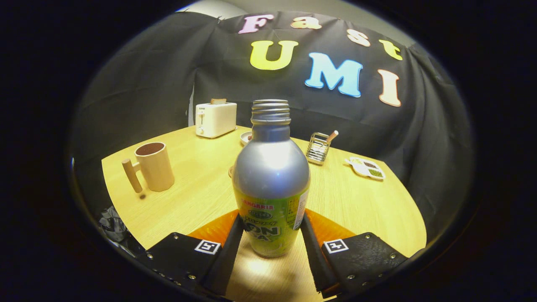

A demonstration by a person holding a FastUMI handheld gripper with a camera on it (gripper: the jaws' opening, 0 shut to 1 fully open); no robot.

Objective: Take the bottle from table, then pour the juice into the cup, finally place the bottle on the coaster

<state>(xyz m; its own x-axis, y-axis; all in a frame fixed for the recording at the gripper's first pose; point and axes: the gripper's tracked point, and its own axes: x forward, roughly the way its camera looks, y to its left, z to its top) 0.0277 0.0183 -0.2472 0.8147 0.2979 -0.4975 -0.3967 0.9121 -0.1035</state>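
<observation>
The wooden tabletop (361,209) sits against the booth's black cloth wall. Your claw (270,239) grips the bottle (271,184), both fingers pressing its lower sides; it stands upright between them, cap off, its base looking slightly above the wood. Beyond the fingers to the left you have the wooden cup (153,166), handle turned outward. Farther back stand a white toaster (215,119), a small wire rack (318,147) and a flat coaster (366,167).
</observation>
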